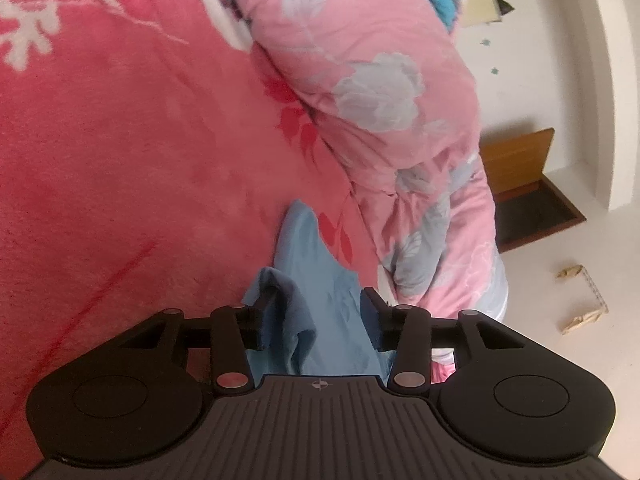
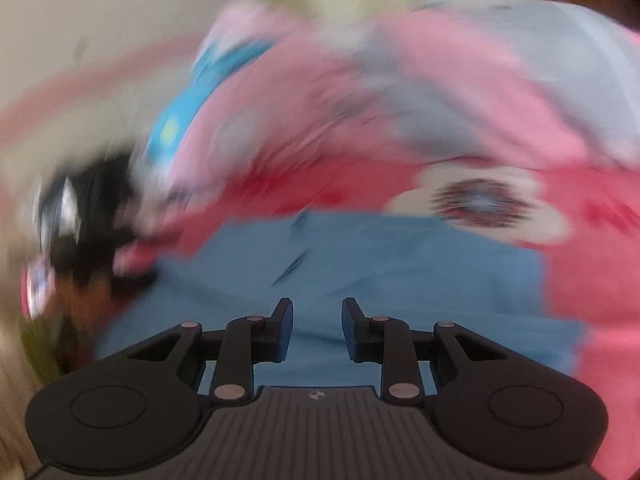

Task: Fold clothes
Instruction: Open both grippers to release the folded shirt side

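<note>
Underneath, a pink blanket (image 1: 120, 160) meets a floral quilt (image 1: 380, 100).

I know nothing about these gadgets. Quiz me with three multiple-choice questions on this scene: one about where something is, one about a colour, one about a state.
1. Where does the garment lie?
A. on the red floral blanket
B. on the floor
C. on the wooden furniture

2. What colour is the garment?
A. white
B. blue
C. green

3. How do the fingers of the left gripper stand?
A. apart, with a fold of cloth draped over one finger
C. pressed shut with no gap
B. out of sight

Answers:
1. A: red blanket shows around the cloth in both wrist views.
2. B: it reads plain blue in both, even through the blur of the right view.
3. A: a clear gap shows between the fingers, and blue fabric hangs over one of them. The right gripper is open too, above the cloth.
</note>
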`<action>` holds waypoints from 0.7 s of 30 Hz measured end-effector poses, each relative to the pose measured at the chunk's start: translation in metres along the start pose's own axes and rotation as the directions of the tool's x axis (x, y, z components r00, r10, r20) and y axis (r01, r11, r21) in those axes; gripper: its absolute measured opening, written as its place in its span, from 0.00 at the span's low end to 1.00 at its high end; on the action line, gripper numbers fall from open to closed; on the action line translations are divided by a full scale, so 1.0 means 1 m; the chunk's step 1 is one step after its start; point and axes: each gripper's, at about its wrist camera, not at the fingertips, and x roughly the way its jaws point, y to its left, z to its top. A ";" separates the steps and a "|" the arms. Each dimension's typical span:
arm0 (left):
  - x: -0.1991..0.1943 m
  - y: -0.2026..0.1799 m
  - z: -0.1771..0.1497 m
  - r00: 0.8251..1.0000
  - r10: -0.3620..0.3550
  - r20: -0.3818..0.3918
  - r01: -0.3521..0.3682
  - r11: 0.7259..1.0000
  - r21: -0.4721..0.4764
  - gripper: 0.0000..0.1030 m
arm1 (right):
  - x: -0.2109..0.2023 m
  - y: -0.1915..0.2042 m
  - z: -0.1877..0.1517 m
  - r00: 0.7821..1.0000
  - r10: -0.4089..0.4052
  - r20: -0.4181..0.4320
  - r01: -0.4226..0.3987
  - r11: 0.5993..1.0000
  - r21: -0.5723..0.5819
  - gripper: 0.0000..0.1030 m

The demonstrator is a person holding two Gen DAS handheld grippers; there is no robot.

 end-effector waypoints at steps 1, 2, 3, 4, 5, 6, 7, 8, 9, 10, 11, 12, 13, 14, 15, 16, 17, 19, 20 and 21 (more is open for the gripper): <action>0.000 0.001 0.001 1.000 -0.007 -0.007 0.007 1.000 0.000 0.42 | 0.018 0.012 0.001 0.999 0.021 -0.046 -0.022 0.999 -0.025 0.27; 0.000 0.002 0.002 1.000 -0.015 -0.016 0.015 1.000 -0.002 0.42 | 0.037 0.023 0.002 0.995 0.038 -0.095 -0.042 0.998 -0.040 0.26; 0.000 0.004 0.004 0.999 -0.026 -0.022 0.026 1.000 -0.010 0.42 | 0.055 0.031 0.002 0.988 0.051 -0.143 -0.059 0.997 -0.053 0.26; -0.001 0.006 0.005 0.999 -0.039 -0.027 0.039 0.999 -0.021 0.42 | 0.068 0.037 0.000 0.982 0.050 -0.183 -0.063 0.996 -0.064 0.26; -0.001 0.007 0.006 0.998 -0.049 -0.030 0.048 0.998 -0.029 0.42 | 0.081 0.040 0.000 0.977 0.040 -0.211 -0.056 0.996 -0.070 0.26; -0.001 0.009 0.006 0.998 -0.058 -0.033 0.057 0.998 -0.037 0.42 | 0.091 0.040 0.002 0.974 0.034 -0.222 -0.050 0.996 -0.069 0.26; -0.001 0.010 0.007 0.997 -0.068 -0.036 0.066 0.997 -0.046 0.42 | 0.100 0.040 0.005 0.972 0.028 -0.233 -0.045 0.997 -0.067 0.25; 0.000 0.010 0.007 0.997 -0.072 -0.040 0.070 0.996 -0.048 0.42 | 0.108 0.039 0.009 0.971 0.020 -0.236 -0.036 0.997 -0.063 0.25; 0.000 0.010 0.007 0.996 -0.074 -0.044 0.072 0.996 -0.050 0.42 | 0.113 0.035 0.019 0.974 0.006 -0.224 -0.018 0.998 -0.055 0.25; 0.000 0.011 0.007 0.996 -0.077 -0.048 0.074 0.996 -0.051 0.42 | 0.118 0.031 0.028 0.977 -0.012 -0.211 0.002 0.999 -0.046 0.25; 0.001 0.011 0.007 0.995 -0.079 -0.052 0.077 0.996 -0.052 0.42 | 0.125 0.027 0.036 0.980 -0.039 -0.194 0.032 0.999 -0.037 0.25; 0.001 0.011 0.008 0.995 -0.082 -0.056 0.079 0.995 -0.054 0.42 | 0.132 0.020 0.044 0.983 -0.057 -0.176 0.056 0.998 -0.013 0.25; 0.001 0.011 0.008 0.995 -0.084 -0.060 0.081 0.995 -0.058 0.42 | 0.139 0.009 0.051 0.986 -0.054 -0.159 0.062 0.997 0.044 0.26; 0.000 0.012 0.008 0.994 -0.089 -0.062 0.085 0.994 -0.068 0.42 | 0.144 -0.002 0.057 0.989 -0.044 -0.145 0.059 0.993 0.102 0.26; 0.000 0.013 0.009 0.994 -0.095 -0.062 0.090 0.993 -0.079 0.42 | 0.147 -0.013 0.060 0.990 -0.037 -0.133 0.059 0.985 0.164 0.26; -0.001 0.014 0.009 0.993 -0.100 -0.063 0.095 0.991 -0.090 0.42 | 0.147 -0.022 0.062 0.992 -0.031 -0.124 0.058 0.973 0.224 0.26; -0.002 0.015 0.009 0.993 -0.105 -0.062 0.098 0.990 -0.099 0.42 | 0.147 -0.029 0.063 0.993 -0.020 -0.113 0.051 0.960 0.277 0.26; -0.002 0.015 0.010 0.992 -0.109 -0.060 0.102 0.989 -0.111 0.43 | 0.142 -0.035 0.060 0.996 0.022 -0.084 0.008 0.938 0.347 0.26; -0.002 0.015 0.010 0.992 -0.110 -0.058 0.103 0.988 -0.116 0.43 | 0.137 -0.034 0.058 0.996 0.036 -0.078 -0.005 0.932 0.361 0.26; -0.002 0.015 0.010 0.992 -0.112 -0.057 0.104 0.987 -0.121 0.44 | 0.133 -0.031 0.056 0.996 0.049 -0.075 -0.018 0.930 0.367 0.26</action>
